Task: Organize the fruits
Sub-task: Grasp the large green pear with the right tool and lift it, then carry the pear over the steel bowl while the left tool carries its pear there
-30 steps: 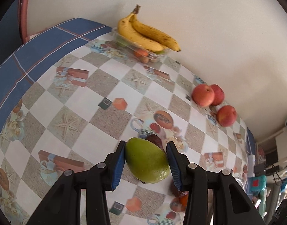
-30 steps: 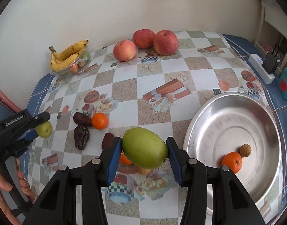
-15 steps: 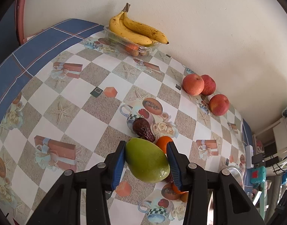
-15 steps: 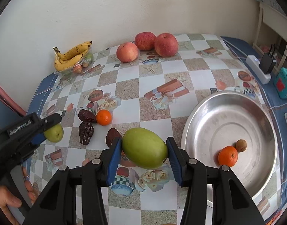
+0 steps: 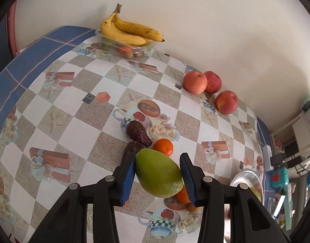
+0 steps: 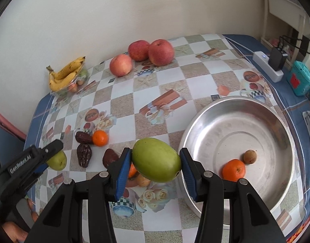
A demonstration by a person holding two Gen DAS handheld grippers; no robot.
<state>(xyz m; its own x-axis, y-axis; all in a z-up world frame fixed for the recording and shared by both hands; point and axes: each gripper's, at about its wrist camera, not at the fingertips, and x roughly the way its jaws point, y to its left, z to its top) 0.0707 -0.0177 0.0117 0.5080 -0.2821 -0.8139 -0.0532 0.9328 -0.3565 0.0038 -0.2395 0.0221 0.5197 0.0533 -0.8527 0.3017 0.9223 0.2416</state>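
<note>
Right wrist view looks down on a table (image 6: pixel 122 101) under a checkered cloth printed with cups, roses and gift boxes, and the right gripper (image 6: pixel 156 163) hangs above it with its blue pads pressed on both sides of a large green fruit (image 6: pixel 156 160), so it is gripping that fruit clear of the cloth. Just to the right of this gripper sits a wide steel bowl (image 6: pixel 232 111), its near rim passing under the right finger; inside lie a tangerine (image 6: pixel 234 170) and a small brown fruit (image 6: pixel 249 156), close together. Far ahead by the wall stand three apples (image 6: pixel 150 51), two touching and one slightly apart, and ahead to the left a bunch of bananas (image 6: pixel 63 75) lies across a clear plastic tray. Left of the gripper, three dark dates (image 6: pixel 84 155) and a second tangerine (image 6: pixel 100 138) lie on the cloth, with more orange fruit partly hidden beneath the held fruit. At the far left the left gripper (image 6: pixel 53 158) clamps a smaller green fruit (image 6: pixel 57 160); in the left wrist view its pads (image 5: pixel 129 177) press on that same fruit (image 5: pixel 159 173), held above the dates (image 5: pixel 137 132) and an orange tangerine (image 5: pixel 163 146), with the bowl's rim (image 5: pixel 245 173) low to the right.
</note>
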